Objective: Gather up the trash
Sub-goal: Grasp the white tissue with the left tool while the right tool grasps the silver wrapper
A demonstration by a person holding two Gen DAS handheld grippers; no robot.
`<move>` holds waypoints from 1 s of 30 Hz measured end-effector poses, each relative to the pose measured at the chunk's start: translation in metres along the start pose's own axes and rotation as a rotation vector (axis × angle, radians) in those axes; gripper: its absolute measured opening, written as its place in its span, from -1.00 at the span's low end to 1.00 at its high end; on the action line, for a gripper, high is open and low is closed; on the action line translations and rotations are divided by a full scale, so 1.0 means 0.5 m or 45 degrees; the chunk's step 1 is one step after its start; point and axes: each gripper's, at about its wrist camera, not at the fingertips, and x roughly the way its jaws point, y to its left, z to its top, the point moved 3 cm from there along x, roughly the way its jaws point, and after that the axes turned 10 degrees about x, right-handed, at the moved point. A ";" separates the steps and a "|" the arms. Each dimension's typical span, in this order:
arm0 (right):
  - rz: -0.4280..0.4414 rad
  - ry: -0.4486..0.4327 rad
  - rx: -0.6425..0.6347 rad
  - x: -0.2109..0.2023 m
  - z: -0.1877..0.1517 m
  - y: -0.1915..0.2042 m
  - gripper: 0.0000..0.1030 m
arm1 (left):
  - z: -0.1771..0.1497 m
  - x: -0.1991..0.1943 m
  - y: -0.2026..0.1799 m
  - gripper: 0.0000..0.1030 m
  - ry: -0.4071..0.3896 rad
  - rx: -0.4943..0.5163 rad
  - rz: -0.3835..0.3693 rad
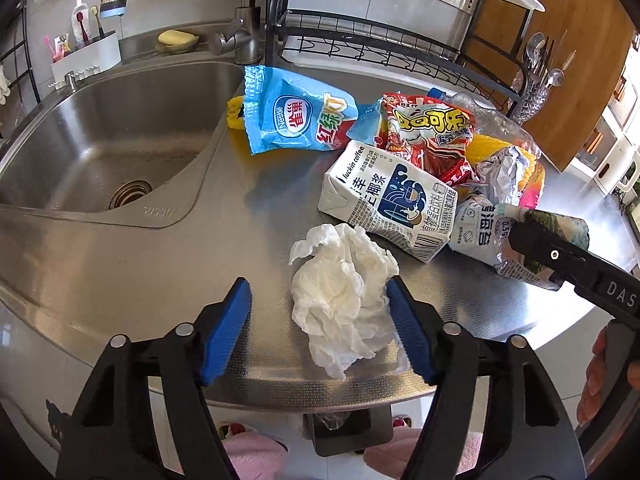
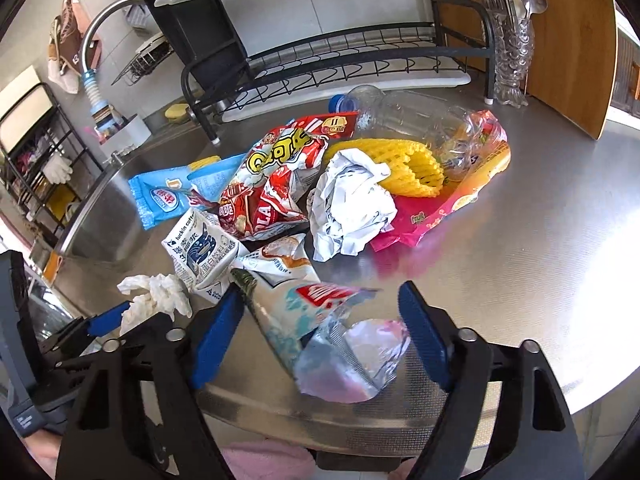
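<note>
A crumpled white tissue lies near the steel counter's front edge, between the blue pads of my left gripper. The right pad touches it and the left pad stands clear, so the jaws are open. My right gripper is open around a pale torn snack bag with a silver lining; its right pad is apart from the bag. Behind lie a white milk carton, a blue ice-cream wrapper, a red snack bag, crumpled paper, a yellow foam net and a clear bottle.
A steel sink is sunk into the counter to the left. A black dish rack stands behind the pile, with a wooden cutting board and a glass utensil holder at the right. A dark bin shows below the counter edge.
</note>
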 end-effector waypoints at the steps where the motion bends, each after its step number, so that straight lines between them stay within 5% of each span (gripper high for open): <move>1: 0.003 0.009 -0.006 0.003 -0.003 0.002 0.12 | 0.001 -0.001 0.000 0.16 0.000 0.000 -0.002; 8: 0.013 0.040 -0.037 0.002 -0.019 0.010 -0.67 | 0.001 -0.010 -0.004 -0.58 0.008 0.021 -0.006; 11: -0.004 0.028 -0.051 -0.009 -0.023 0.012 -0.83 | 0.000 -0.025 -0.010 -0.69 -0.008 0.031 0.007; 30: 0.044 -0.095 -0.080 -0.201 -0.102 0.021 -0.91 | -0.079 -0.200 -0.102 -0.74 -0.136 0.107 -0.017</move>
